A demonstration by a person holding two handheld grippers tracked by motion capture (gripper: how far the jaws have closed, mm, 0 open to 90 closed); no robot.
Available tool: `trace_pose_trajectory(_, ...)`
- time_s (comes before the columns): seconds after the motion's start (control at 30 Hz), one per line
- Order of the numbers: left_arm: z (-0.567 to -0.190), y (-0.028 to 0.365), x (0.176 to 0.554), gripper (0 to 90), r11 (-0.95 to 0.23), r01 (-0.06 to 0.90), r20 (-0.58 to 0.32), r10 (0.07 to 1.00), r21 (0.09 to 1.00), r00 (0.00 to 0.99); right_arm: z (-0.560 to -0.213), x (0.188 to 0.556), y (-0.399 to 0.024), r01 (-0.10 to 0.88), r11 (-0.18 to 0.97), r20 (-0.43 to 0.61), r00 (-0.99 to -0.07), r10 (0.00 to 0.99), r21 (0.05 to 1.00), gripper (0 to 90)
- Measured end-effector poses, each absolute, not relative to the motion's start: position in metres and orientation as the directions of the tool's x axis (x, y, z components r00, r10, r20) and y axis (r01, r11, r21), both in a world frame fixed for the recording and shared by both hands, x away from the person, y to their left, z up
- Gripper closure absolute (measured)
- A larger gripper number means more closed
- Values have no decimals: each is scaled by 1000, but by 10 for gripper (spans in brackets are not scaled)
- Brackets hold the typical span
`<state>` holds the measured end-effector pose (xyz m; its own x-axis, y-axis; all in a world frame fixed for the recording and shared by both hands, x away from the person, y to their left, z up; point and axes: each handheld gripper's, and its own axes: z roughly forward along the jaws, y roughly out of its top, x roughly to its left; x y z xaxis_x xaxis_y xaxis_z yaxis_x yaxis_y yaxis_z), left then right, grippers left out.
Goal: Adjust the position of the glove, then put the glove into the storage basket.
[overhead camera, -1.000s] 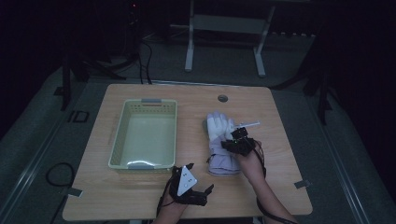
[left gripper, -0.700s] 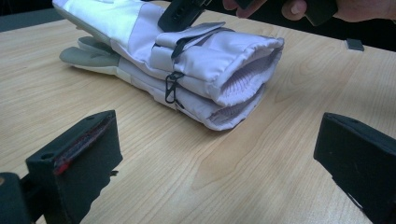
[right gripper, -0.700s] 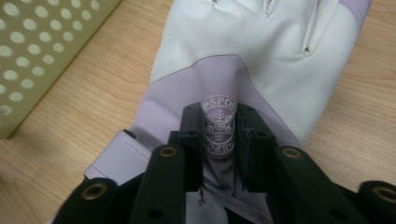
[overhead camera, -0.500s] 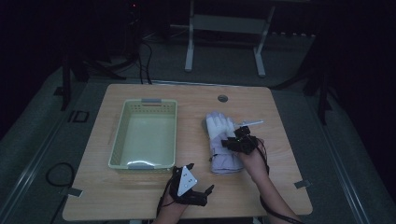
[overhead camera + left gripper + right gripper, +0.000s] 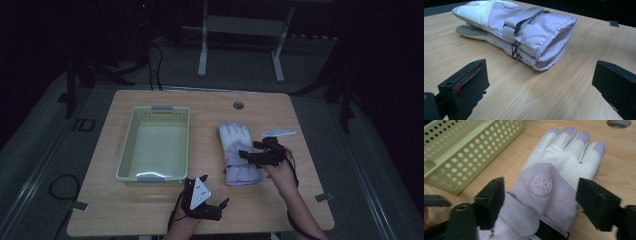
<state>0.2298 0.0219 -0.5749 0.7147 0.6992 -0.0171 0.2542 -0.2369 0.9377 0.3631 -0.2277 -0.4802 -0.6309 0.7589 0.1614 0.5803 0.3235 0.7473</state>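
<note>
Two lilac-and-white winter gloves lie stacked on the wooden table, right of centre, fingers pointing away from me. In the right gripper view the top glove shows a round snowflake badge. My right gripper hovers over the cuff end; its jaws have just been opening and stand wide on either side of the glove, not pressing it. My left gripper rests near the front edge, open and aimed at the cuffs, with the gloves a short way beyond its jaws.
A pale green perforated basket stands left of the gloves, its wall close by in the right gripper view. A round hole is in the table's far side. A small tape mark sits by the right edge.
The right gripper's jaws have opened off the glove cuff, and the hand has lifted slightly and drawn back toward me. The left gripper and the gloves stay put.
</note>
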Motion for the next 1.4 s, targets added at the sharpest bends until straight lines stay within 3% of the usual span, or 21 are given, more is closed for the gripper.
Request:
trace_pose_trajectory(0.1,-575,22,230,9,-240,254,-15,700,937,714,-478,360,-234,566,330,154,-643,750,756,168)
trace_pose_trajectory(0.47,-573,24,232,9,-216,291,-71,678,932,731,-468,351,-270,420,364,24,-682,731,831,179)
trace_pose_trajectory(0.73,-538,13,226,9,-207,198,-24,633,958,774,-463,349,-291,462,357,48,-662,748,812,178)
trace_pose_trajectory(0.83,-525,9,229,75,-185,246,-88,604,951,792,-463,350,-294,464,365,41,-661,749,807,177)
trace_pose_trajectory(1.03,-502,-1,245,39,-172,328,-159,615,929,772,-462,351,-293,471,347,61,-658,751,811,165)
trace_pose_trajectory(1.4,-479,-13,289,22,-205,409,-161,697,889,699,-461,363,-293,491,315,105,-654,749,812,140)
